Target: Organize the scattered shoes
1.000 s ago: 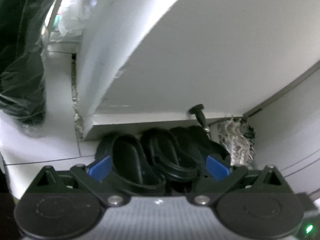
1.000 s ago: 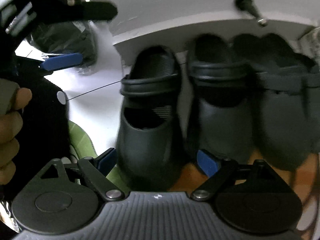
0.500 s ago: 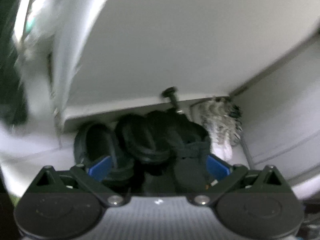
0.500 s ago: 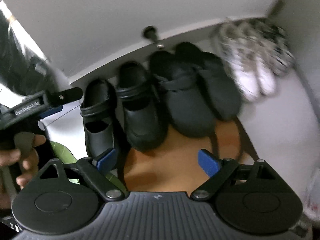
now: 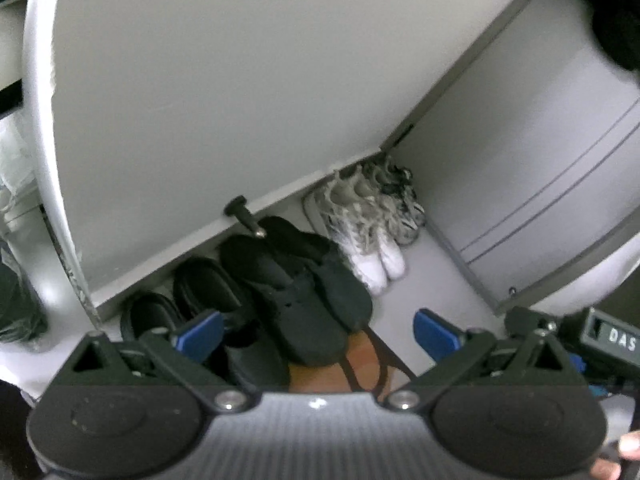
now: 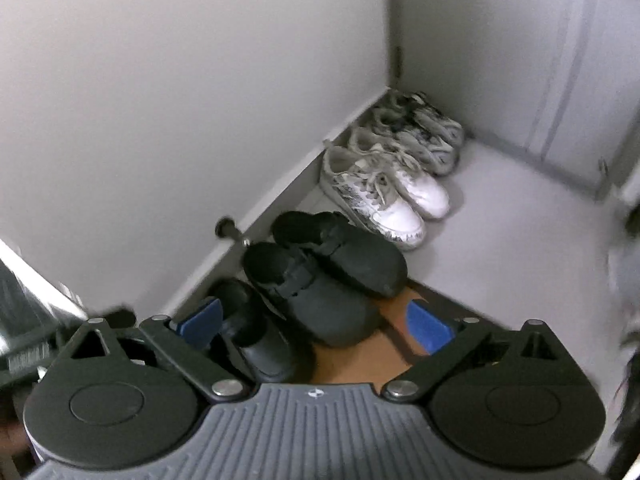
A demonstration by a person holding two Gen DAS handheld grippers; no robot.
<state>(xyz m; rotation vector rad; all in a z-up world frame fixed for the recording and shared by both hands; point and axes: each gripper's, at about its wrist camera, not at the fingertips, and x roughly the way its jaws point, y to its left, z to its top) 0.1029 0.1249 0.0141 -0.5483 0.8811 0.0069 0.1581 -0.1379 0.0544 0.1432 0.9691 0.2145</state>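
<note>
Shoes stand in a row along the wall's foot. In the right wrist view: a glossy black clog [image 6: 256,340], a pair of black suede clogs [image 6: 320,284], a pair of white sneakers [image 6: 384,196] and a grey patterned pair [image 6: 424,136] in the corner. The left wrist view shows two glossy black clogs [image 5: 208,312], the suede clogs [image 5: 304,292] and the white sneakers [image 5: 360,232]. My left gripper [image 5: 316,332] and right gripper [image 6: 316,320] are both open and empty, held above the row.
A black door stopper [image 6: 230,232] sticks out of the wall above the clogs. An orange-brown mat [image 6: 360,352] with a dark border lies in front of the shoes. A grey door [image 5: 540,168] closes the corner on the right. A dark plastic bag [image 5: 16,308] sits at the left.
Both grippers have pulled back and up from the shoes. The row now looks smaller, and the sneakers in the corner have come into view.
</note>
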